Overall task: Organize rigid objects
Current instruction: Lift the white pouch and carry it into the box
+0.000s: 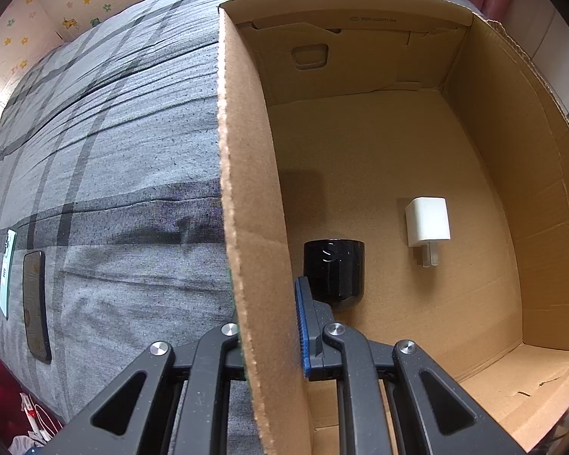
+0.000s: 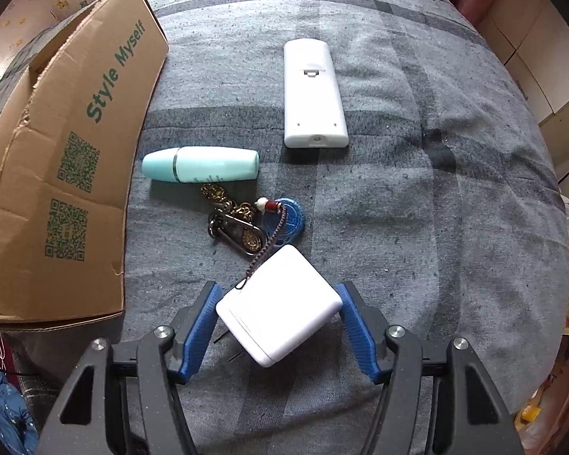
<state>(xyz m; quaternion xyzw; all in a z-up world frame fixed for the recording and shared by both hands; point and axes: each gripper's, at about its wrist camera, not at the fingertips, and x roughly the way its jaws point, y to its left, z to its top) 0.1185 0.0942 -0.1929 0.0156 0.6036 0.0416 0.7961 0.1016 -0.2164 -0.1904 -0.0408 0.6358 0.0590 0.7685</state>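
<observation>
left gripper (image 1: 269,326) clenched on cardboard box (image 1: 246,197) side wall, right gripper (image 2: 278,322) grasping white square case (image 2: 278,307) on grey plaid bedspread (image 2: 417,197)

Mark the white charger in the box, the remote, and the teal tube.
Charger (image 1: 427,220): left wrist view, middle of its white body.
Remote (image 2: 313,93): right wrist view, centre of its back.
Teal tube (image 2: 205,164): right wrist view, mid-barrel.

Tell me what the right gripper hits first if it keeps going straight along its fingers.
The white square case, already between the right gripper's blue pads; directly beneath it, the grey plaid bedcover. Contact looks made at the corners.
</observation>
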